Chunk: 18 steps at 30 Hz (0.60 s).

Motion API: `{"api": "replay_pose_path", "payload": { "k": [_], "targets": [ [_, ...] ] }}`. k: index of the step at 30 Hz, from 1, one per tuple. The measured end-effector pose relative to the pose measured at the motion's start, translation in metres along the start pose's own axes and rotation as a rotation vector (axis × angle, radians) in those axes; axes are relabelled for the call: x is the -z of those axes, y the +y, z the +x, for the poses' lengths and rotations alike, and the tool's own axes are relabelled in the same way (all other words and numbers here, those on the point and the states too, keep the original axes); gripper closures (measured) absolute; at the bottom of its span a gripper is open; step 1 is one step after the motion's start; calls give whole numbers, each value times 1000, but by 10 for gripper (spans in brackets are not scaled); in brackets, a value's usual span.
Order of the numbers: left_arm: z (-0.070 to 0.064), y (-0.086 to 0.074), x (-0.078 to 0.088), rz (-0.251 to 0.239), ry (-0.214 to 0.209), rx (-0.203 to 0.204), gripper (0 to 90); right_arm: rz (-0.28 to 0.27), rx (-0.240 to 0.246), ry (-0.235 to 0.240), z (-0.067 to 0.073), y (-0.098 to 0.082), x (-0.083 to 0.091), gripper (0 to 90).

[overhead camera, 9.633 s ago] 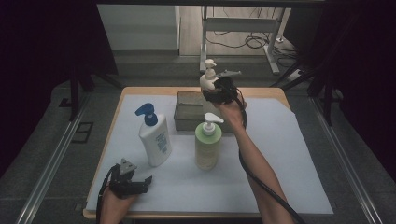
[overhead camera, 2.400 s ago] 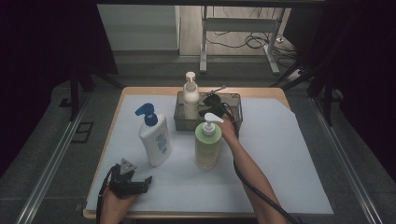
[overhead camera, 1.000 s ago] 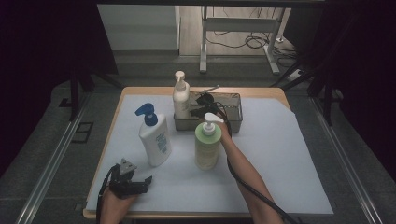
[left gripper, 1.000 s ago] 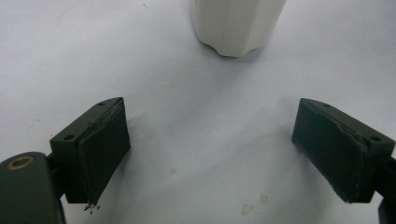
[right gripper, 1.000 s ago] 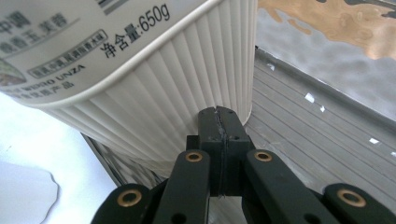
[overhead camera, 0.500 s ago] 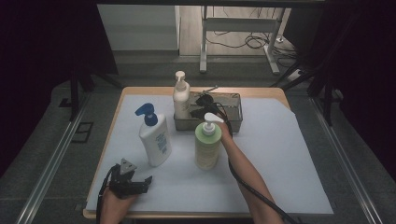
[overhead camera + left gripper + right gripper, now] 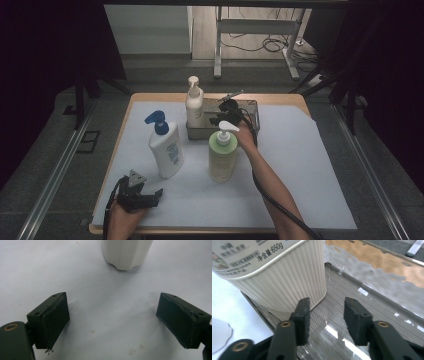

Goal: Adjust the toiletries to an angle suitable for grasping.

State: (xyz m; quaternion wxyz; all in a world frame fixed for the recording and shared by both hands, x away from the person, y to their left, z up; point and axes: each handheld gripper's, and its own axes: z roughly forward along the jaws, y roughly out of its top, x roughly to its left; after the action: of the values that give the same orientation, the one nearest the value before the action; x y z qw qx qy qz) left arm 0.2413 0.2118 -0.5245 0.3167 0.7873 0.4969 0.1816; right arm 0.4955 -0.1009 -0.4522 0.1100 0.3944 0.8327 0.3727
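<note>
Now releasing: right tool (image 7: pixel 325 315) jaws just opened, nothing between them; cream ribbed pump bottle (image 7: pixel 194 104) stands in the steel tray's (image 7: pixel 252 106) left end, table's far edge. Left tool (image 7: pixel 113 322) open, idle. Next: back out clear.

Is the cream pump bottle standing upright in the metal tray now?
Yes, upright: the cream pump bottle stands at the left end of the metal tray, pump on top, and the right claw is off it.
</note>
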Motion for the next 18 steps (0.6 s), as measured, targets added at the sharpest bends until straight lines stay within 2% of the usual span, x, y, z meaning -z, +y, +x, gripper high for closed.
{"api": "replay_pose_path", "payload": {
  "k": [1, 6, 11, 12, 18],
  "targets": [
    [0, 0, 0, 0, 0, 0, 107, -5, 11, 2, 0, -1, 4, 481],
    [0, 0, 0, -1, -1, 1, 107, -22, 19, 4, 1, -2, 13, 403],
    [0, 0, 0, -2, -1, 0, 107, -31, 38, 13, 2, -3, 20, 362],
    [0, 0, 0, -2, -1, 0, 107, -36, 54, 4, 2, -4, 24, 335],
    [0, 0, 0, -2, -1, 0, 107, -40, 55, 11, 2, -8, 31, 318]
  ]
}}
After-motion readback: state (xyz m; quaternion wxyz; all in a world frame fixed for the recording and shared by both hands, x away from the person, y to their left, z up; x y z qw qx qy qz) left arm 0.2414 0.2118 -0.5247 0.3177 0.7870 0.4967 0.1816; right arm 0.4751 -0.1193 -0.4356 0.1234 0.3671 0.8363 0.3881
